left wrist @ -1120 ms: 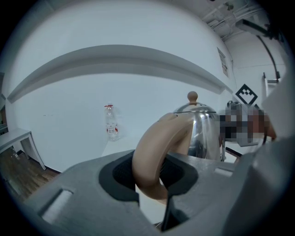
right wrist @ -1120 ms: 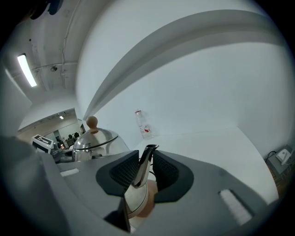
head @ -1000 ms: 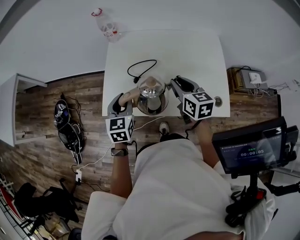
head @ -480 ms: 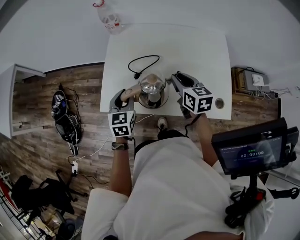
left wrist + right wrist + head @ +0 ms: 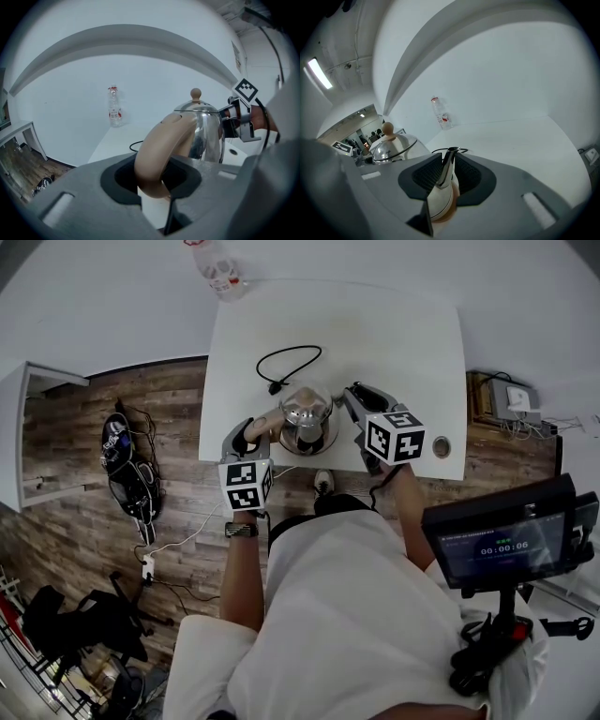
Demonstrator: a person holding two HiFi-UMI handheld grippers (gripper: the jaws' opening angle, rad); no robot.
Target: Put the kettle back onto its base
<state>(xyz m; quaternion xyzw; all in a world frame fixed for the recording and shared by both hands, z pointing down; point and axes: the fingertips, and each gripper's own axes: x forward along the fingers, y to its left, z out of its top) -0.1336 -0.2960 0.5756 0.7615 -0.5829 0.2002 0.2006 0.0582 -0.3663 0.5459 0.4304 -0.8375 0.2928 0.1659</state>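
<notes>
The steel kettle (image 5: 306, 418) with a round lid knob is near the white table's (image 5: 394, 334) front edge. My left gripper (image 5: 253, 432) is shut on its curved beige handle (image 5: 159, 145), which runs between the jaws of the left gripper (image 5: 152, 185). From the other side, my right gripper (image 5: 361, 411) is shut on the kettle's spout (image 5: 446, 171), which is pinched between the ribbed pads of the right gripper (image 5: 443, 180). The lid (image 5: 391, 143) shows to the left in the right gripper view. I cannot make out the base; the kettle hides whatever lies under it.
A black power cord (image 5: 286, 367) with a plug loops on the table just beyond the kettle. A plastic bottle (image 5: 217, 263) stands on the floor past the far left corner. A cable hole (image 5: 441, 446) sits at the table's front right.
Both grippers have carried the kettle a little away from the table's front edge, toward the cord. Both keep their hold.
</notes>
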